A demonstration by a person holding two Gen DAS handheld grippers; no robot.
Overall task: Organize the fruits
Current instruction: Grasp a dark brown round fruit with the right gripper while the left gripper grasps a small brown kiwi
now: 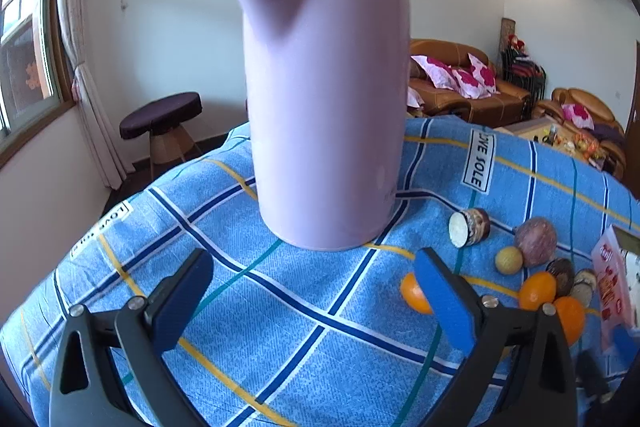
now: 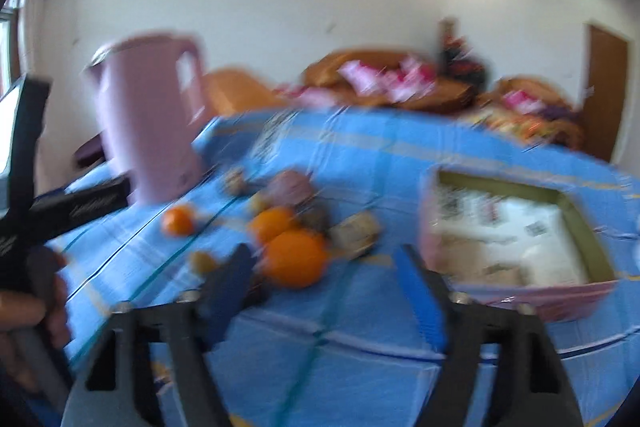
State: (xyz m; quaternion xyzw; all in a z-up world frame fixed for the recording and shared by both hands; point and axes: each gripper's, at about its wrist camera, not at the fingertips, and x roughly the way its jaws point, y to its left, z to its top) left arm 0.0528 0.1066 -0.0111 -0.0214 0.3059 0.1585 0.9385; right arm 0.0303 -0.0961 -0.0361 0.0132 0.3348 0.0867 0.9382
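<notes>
Several fruits lie on a blue checked tablecloth: three oranges, a small yellow fruit, a purple round fruit and a cut brown half fruit. In the blurred right wrist view the largest orange lies just beyond my right gripper, which is open and empty. A lone orange lies to the left of the pile. My left gripper is open and empty, facing a lilac kettle. One orange sits partly behind its right finger.
An open pink box with papers inside stands right of the fruits; it also shows in the left wrist view. The kettle stands at the table's left back. The left hand-held gripper's body is at the left. Sofas stand behind.
</notes>
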